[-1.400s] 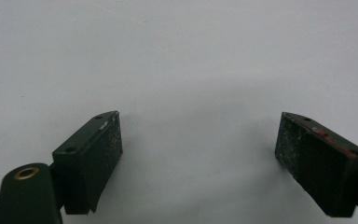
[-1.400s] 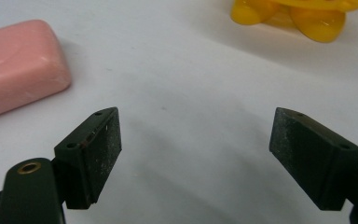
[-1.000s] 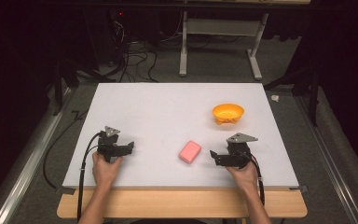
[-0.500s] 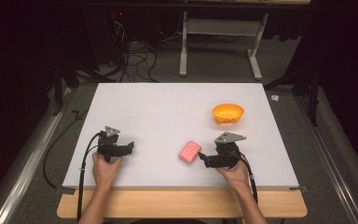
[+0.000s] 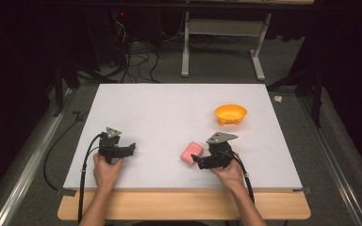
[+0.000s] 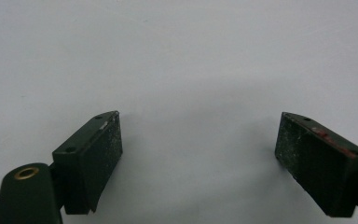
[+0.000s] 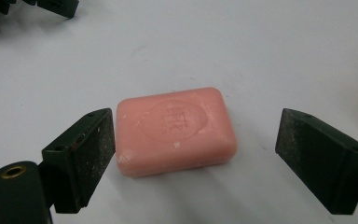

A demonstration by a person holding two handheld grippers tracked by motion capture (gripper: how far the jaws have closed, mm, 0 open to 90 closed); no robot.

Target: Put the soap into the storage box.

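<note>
White tabletop (image 5: 169,108) fills the scene, with dark floor and cables beyond at twelve o'clock. Flat on it lies a pink soap bar (image 7: 175,129), between the spread jaws of the right gripper (image 7: 196,154), just beside the jaw at nine o'clock and ungrasped. At two o'clock from the soap sits an orange bowl (image 5: 230,113). Well apart at nine o'clock, the left gripper (image 6: 198,154) rests released over bare table.

Right hand-held gripper (image 5: 199,159) moved left, reaching soap (image 5: 191,152) (jaws apart).
</note>
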